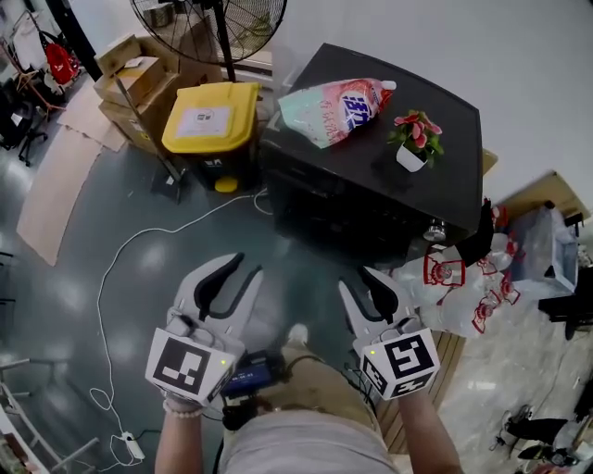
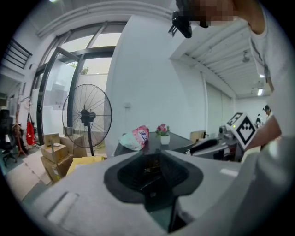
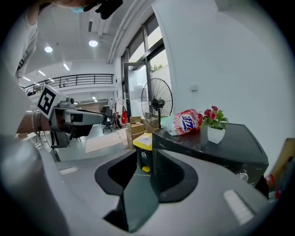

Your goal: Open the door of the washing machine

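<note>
The dark washing machine (image 1: 371, 185) stands ahead of me, its door shut as far as I can see on its shadowed front (image 1: 324, 218). On its top lie a pink-and-green detergent bag (image 1: 334, 106) and a small pot of pink flowers (image 1: 414, 139). My left gripper (image 1: 248, 267) and right gripper (image 1: 357, 280) hang side by side above the floor, short of the machine, both open with nothing between their jaws. The left gripper view looks past its jaws (image 2: 154, 173) at the machine (image 2: 152, 145). The right gripper (image 3: 146, 173) faces the machine's corner (image 3: 207, 147).
Left of the machine stand a yellow-lidded bin (image 1: 211, 120), a standing fan (image 1: 208, 28) and cardboard boxes (image 1: 130, 79). A white cable (image 1: 120, 268) snakes across the floor to a power strip (image 1: 130, 446). White plastic bags (image 1: 454, 287) and a clear storage box (image 1: 542, 245) crowd the right side.
</note>
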The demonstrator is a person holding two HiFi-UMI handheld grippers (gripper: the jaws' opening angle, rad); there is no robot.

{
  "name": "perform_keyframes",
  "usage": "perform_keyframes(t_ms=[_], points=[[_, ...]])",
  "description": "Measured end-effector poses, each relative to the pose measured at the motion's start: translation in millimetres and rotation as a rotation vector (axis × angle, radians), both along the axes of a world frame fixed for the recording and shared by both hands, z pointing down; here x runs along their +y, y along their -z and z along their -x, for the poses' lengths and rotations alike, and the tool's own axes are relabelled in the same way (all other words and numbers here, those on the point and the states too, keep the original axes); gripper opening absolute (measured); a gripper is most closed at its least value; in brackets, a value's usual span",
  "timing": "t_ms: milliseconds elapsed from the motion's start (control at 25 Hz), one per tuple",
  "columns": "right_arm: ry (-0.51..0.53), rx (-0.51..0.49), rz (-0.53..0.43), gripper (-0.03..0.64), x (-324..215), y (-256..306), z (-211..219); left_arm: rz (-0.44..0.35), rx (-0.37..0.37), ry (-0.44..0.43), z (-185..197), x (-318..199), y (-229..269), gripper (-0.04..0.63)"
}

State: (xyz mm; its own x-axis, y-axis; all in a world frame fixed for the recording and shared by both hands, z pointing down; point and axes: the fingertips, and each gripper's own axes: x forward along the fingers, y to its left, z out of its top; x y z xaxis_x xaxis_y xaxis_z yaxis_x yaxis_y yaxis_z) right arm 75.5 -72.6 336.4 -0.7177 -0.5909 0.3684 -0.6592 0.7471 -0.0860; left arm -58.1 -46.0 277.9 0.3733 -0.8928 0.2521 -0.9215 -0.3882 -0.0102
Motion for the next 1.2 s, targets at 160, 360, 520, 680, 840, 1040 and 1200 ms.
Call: perform_keyframes(t_ms=[160,360,520,680,840,1040,1200], points=[[0.003,-0.004,0.008,0.12,-14.3,-9.3,-2.1,0.026,-0.015,0.01,0.1,-15.4,-11.5,0.102],[-0.031,-0.008,0.028,0.12,-30.7,-20.4,-8.1,0.054,-0.034,-0.003,3.5,-31.6,-30.6,0.103],[-0.06,-0.008,0.041,0.12,-40.8,-27.4,-12.0,0.077,-0.029,-0.043,1.5,-48.4,-42.8,0.113],[-0.09,0.007,0.059,0.12,-48.2,-39.0,-12.4,0.131,-0.018,-0.073,2.8,-64.7,-60.1,0.118],[-0.137,0.017,0.082,0.12,-58.0,-54.0,-8.4,0.158,-0.049,-0.119,8.3,-81.4,-81.8,0.121],[-0.173,0.016,0.094,0.12,-74.2,-69.0,1.7,0.158,-0.127,-0.196,14.3,-103.3,-110.3,0.123],[-0.192,0.027,0.107,0.12,-83.4,-83.3,8.3,0.16,-0.189,-0.266,18.8,-121.8,-136.2,0.128]])
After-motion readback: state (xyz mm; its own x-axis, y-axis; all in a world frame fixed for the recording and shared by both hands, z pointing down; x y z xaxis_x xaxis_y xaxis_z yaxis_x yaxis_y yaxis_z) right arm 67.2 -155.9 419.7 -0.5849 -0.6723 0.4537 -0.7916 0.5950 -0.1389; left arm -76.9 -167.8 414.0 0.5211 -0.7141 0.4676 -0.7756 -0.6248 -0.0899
